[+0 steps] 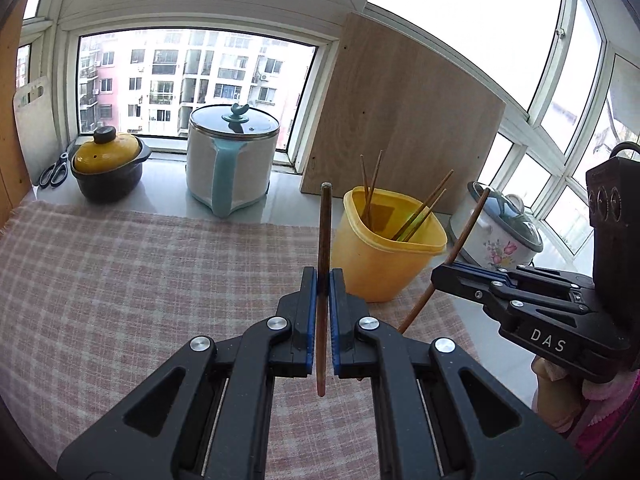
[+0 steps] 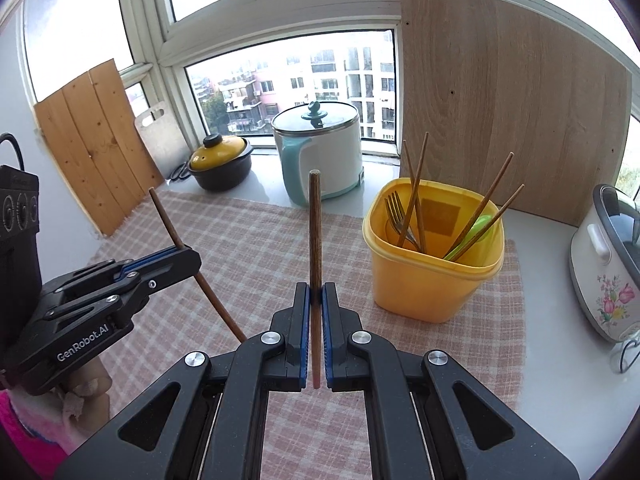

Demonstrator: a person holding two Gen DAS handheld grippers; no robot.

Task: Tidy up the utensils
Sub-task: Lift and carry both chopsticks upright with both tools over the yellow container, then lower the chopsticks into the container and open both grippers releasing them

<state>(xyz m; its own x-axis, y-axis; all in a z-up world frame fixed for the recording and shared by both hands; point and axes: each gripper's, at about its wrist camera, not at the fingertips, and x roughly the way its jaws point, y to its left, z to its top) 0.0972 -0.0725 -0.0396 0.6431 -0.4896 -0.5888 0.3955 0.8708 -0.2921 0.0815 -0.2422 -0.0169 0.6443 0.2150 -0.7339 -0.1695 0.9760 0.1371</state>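
The left tool (image 1: 323,280) is clamped on a brown chopstick (image 1: 324,232); the right tool (image 2: 316,294) is clamped on another chopstick (image 2: 315,232). Both are above the checked cloth (image 1: 120,280), near the yellow tub (image 2: 432,280) by the bench's back edge.

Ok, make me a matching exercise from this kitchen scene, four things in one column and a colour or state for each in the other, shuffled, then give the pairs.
Column one:
1. utensil tub
2. clay pot lid
3. fork
4. left gripper

Column two:
A. shut on a brown chopstick
B. yellow, holding chopsticks
C. standing tines up inside the tub
D. yellow with a black knob

Pairs: 1-B, 2-D, 3-C, 4-A
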